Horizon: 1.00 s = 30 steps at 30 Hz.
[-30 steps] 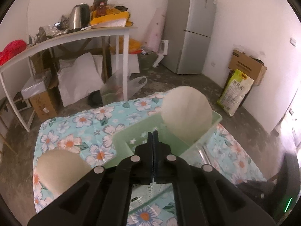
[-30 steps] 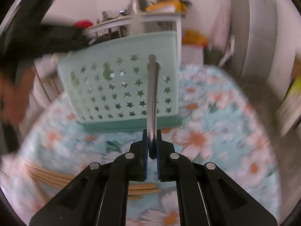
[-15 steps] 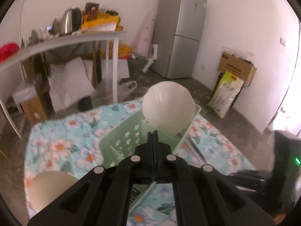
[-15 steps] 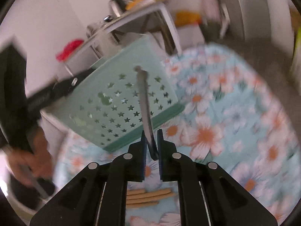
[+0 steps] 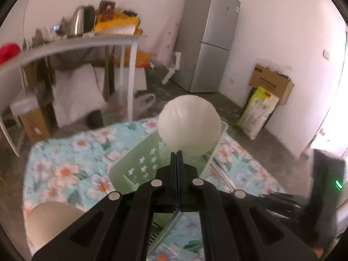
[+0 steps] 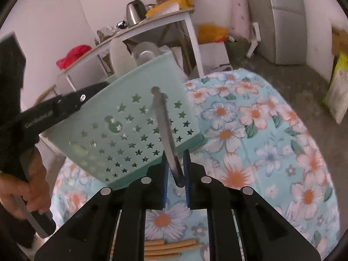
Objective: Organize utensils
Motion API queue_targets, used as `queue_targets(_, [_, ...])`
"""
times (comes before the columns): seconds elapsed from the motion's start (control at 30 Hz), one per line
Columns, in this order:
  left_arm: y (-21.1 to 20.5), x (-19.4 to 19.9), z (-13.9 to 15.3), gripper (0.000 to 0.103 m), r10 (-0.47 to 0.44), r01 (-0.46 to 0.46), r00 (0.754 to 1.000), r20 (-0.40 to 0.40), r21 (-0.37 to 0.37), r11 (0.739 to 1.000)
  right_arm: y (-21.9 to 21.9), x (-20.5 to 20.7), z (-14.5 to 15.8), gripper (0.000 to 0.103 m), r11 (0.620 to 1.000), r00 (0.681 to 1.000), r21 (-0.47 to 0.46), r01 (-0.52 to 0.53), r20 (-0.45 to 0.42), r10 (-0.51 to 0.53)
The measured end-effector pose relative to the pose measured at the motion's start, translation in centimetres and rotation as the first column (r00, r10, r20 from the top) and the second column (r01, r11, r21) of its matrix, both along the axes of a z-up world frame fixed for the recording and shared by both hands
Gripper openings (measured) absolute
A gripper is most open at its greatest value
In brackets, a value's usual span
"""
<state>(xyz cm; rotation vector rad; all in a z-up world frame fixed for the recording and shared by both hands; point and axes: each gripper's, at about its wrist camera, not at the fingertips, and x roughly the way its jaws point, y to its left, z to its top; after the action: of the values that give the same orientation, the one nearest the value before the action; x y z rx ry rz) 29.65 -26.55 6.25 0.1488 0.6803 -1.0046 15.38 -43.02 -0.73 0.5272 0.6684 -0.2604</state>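
Observation:
A mint-green basket [image 6: 130, 126] with star holes is tipped up off the flowered cloth, its punched side facing the right wrist camera. My left gripper [image 5: 177, 152] is shut on its wall, and its black fingers [image 6: 71, 102] grip the basket's upper left corner. A white round dish [image 5: 189, 126] stands inside the basket beside a divider. My right gripper [image 6: 175, 167] is just in front of the basket and its jaws are opening. A metal utensil handle [image 6: 163, 126] stands loose between them, leaning left, with gaps to both pads.
Several wooden chopsticks [image 6: 169, 248] lie on the cloth below the right gripper. A beige round bowl [image 5: 52, 224] sits at the table's near left. A person's hand [image 6: 21, 187] holds the left gripper. A cluttered white table [image 5: 87, 45] and a fridge [image 5: 208, 39] stand behind.
The right jaws have parted from the metal handle, which now leans left between them. The basket has tipped up further. The left gripper stays shut on the basket.

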Motion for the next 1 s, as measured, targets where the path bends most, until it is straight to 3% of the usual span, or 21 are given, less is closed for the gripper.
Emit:
queue_targets(0.03, [-0.2,-0.4,0.0,0.0,-0.016,0.015,1.0,0.015,0.01,1.0,-0.5,0.2,-0.2,0.016,0.999,1.0,0.023,0.026,-0.01,-0.026])
queue_targets(0.1, [-0.8,-1.6,0.1,0.0,-0.005,0.001,0.996,0.093,0.038,0.999,1.2,1.0,0.0,0.015,0.998,1.0,-0.057,0.013,-0.026,-0.015])
queue_targets(0.13, [-0.8,-1.4,0.2,0.0,0.003,-0.006,0.996,0.093,0.033,0.999,2.0,0.9,0.2,0.013,0.996,1.0,-0.086,-0.001,-0.021,-0.001])
queue_targets(0.2, [-0.6,-0.5,0.0,0.0,-0.003,0.003,1.0,0.023,0.013,1.0,0.7,0.9,-0.1,0.014,0.999,1.0,-0.038,0.014,-0.002,-0.014])
queue_targets(0.27, [-0.9,-1.1,0.0,0.0,-0.017,0.016,0.999,0.05,0.024,1.0,-0.3,1.2,-0.3,0.016,0.998,0.998,0.026,0.058,-0.01,-0.058])
queue_targets(0.33, [-1.0,-1.5,0.2,0.0,-0.001,-0.002,0.995,0.096,0.033,0.999,1.7,1.5,0.5,0.014,0.998,1.0,-0.063,0.024,0.0,-0.024])
queue_targets(0.37, [-0.9,-1.0,0.2,0.0,-0.007,0.005,0.998,0.063,0.021,1.0,1.8,1.8,0.6,0.012,0.998,1.0,-0.068,0.007,0.009,-0.007])
queue_targets(0.4, [-1.0,-0.7,0.1,0.0,-0.019,0.018,0.999,0.031,0.016,1.0,0.8,2.0,0.2,0.012,1.0,1.0,-0.016,0.011,0.021,-0.011])
queue_targets(0.47, [-1.4,-1.4,0.1,0.0,-0.032,0.03,0.997,0.066,0.037,0.999,-0.6,2.0,-0.3,0.013,0.996,0.998,0.073,0.056,0.02,-0.058])
queue_targets(0.57, [-1.6,-2.0,0.2,0.0,-0.021,0.016,0.994,0.11,0.044,0.999,1.6,2.4,0.6,0.012,0.999,0.999,-0.039,0.033,0.029,-0.032])
queue_targets(0.67, [-1.4,-1.0,0.1,0.0,-0.017,0.015,0.998,0.055,0.038,0.999,-0.7,2.3,-0.1,0.013,0.997,0.997,0.068,0.045,0.055,-0.049])
queue_targets(0.77, [-1.4,-1.4,0.2,0.0,-0.005,-0.002,0.995,0.1,0.066,0.998,-0.2,2.4,0.1,0.013,0.999,0.997,0.031,0.043,0.065,-0.045])
queue_targets(1.0, [-1.2,-1.0,0.6,0.0,0.006,-0.011,0.998,0.067,0.078,0.997,-0.4,1.7,0.1,0.012,0.996,0.995,0.083,0.02,0.091,-0.028])
